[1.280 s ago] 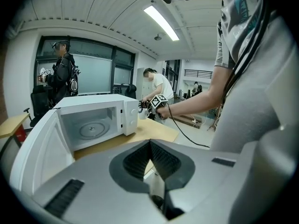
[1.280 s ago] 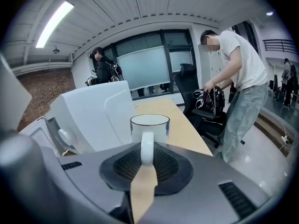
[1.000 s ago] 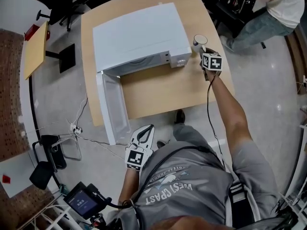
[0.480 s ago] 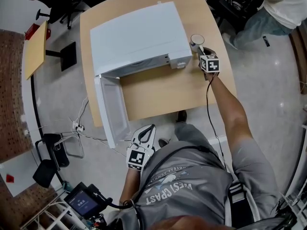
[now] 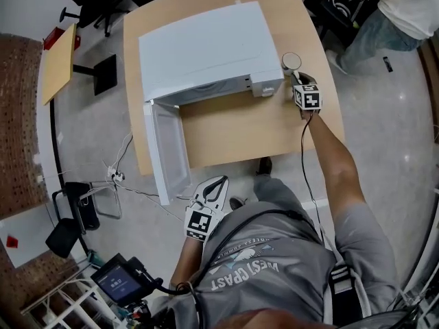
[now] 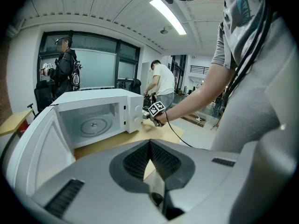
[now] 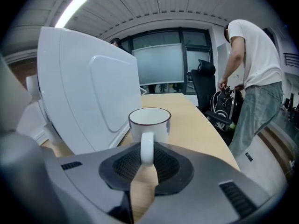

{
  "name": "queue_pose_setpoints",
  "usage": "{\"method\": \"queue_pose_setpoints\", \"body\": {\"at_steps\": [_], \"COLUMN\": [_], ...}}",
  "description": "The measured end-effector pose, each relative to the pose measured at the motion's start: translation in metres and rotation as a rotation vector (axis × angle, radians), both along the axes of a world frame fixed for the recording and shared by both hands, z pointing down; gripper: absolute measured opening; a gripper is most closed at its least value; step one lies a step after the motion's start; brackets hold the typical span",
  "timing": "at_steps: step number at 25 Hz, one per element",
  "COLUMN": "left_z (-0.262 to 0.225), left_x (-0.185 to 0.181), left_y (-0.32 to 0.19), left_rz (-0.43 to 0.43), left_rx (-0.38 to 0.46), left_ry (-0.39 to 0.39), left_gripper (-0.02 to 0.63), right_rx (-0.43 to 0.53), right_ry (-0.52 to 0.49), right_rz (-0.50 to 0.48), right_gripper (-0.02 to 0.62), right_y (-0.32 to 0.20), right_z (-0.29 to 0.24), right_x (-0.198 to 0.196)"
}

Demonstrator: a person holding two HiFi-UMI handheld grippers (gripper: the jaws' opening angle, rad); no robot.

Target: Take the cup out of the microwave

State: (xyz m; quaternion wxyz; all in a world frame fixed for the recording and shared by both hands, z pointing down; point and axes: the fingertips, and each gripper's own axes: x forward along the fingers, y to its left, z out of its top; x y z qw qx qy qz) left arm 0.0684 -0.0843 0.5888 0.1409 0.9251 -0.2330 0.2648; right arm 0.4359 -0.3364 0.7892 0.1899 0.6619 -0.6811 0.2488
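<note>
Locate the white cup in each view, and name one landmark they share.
Head view: upper right, cup beside the microwave's right end, at the right hand-held gripper's tips.
Left gripper view: cannot be made out.
Right gripper view: centre, handle between the jaws.
Shared landmark: the white microwave.

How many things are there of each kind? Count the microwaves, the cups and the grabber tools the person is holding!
microwave: 1
cup: 1
grippers: 2, the left gripper and the right gripper
Total: 4
</note>
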Motion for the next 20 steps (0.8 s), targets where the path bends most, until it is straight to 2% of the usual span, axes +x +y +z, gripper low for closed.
{"method": "queue_pose_setpoints", "body": {"at_steps": [3, 5, 8, 12, 16, 20], "left_z": [-0.003, -0.009, -0.012, -0.015, -0.028, -0.045], "left_x": [0.002, 0.002, -0.008, -0.03, -0.063, -0.081], "left_y": [0.008, 0.012, 0.01, 0.019, 0.045, 0.061], "left_rz": [0.005, -0.003, 0.008, -0.035, -0.075, -0.098], "left_rx": [-0.01, -0.006, 0.013, 0.039, 0.043, 0.094], "left_ry": [0.01, 0.013, 0.022, 0.029, 0.046, 0.098], "left_gripper": [0.043, 0.043, 0.043, 0.043, 0.043, 0.043], "right_rx": [-0.08, -0.089, -0.116, -0.128, -0.119, -0.03], "right_ry": [0.016, -0.009, 0.032, 0.043, 0.033, 0.058], "right_rz": [-0.011, -0.035, -0.018, -0.009, 0.039, 0.084], "right_gripper": [0.071, 0.071, 0.071, 0.071, 0.071, 0.071], "right_y": [0.017, 0.018, 0.025, 0.034, 0.077, 0.107], "right_z": [0.01, 0.013, 0.011, 0.013, -0.003, -0.059], "right_x": [0.005, 0.003, 0.006, -0.008, -0.022, -0.027]}}
